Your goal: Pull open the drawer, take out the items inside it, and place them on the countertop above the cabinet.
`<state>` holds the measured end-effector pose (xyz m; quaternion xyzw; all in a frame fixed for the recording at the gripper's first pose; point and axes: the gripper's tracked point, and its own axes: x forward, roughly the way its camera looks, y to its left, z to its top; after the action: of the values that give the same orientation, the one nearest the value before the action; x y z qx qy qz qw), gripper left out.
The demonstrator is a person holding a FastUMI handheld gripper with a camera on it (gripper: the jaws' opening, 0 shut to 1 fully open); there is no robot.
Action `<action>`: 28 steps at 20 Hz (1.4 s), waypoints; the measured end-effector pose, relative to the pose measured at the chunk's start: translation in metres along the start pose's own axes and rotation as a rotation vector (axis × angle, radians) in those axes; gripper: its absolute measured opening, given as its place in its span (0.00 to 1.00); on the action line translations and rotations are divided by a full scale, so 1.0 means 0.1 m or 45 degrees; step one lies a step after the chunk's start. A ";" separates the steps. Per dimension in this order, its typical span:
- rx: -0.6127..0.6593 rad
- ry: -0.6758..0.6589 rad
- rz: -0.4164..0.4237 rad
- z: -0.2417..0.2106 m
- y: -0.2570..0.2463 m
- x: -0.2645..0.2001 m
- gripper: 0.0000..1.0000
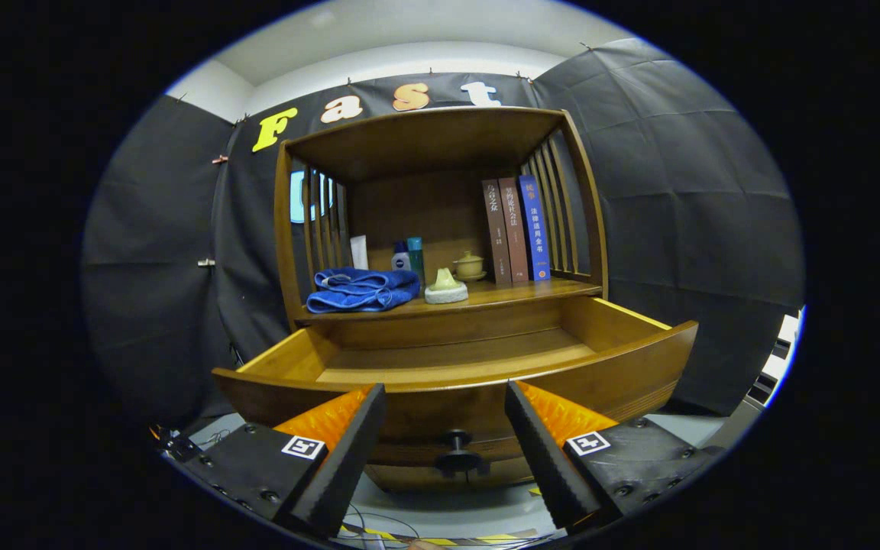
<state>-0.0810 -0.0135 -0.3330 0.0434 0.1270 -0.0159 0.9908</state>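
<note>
**Drawer out, jaws wide and empty**

I see the drawer (455, 359) pulled open just ahead of my jaws, its wooden floor bare as far as I can tell. Its dark knob (457, 451) sits between the fingers. The gripper (444, 416) stands wide apart, holding nothing. On the table (532, 292) above lie a blue towel (362, 290), a pale dish (446, 287), bottles (409, 258), a small pot (470, 266) and three books (516, 229).

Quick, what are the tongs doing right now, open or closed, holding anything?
Tongs: open, holding nothing; the fingers stand apart on either side of the drawer knob, in front of the pulled-out drawer.
</note>
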 end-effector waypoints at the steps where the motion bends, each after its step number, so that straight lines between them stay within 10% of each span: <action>1: -0.005 0.022 -0.003 -0.07 -0.01 0.04 0.99; 16: 0.002 0.108 -0.023 -0.20 -0.09 0.27 0.99; 28: -0.037 0.129 -0.044 -0.03 -0.07 1.36 1.00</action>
<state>0.0495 -0.0234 -0.3709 0.0276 0.1780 -0.0288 0.9832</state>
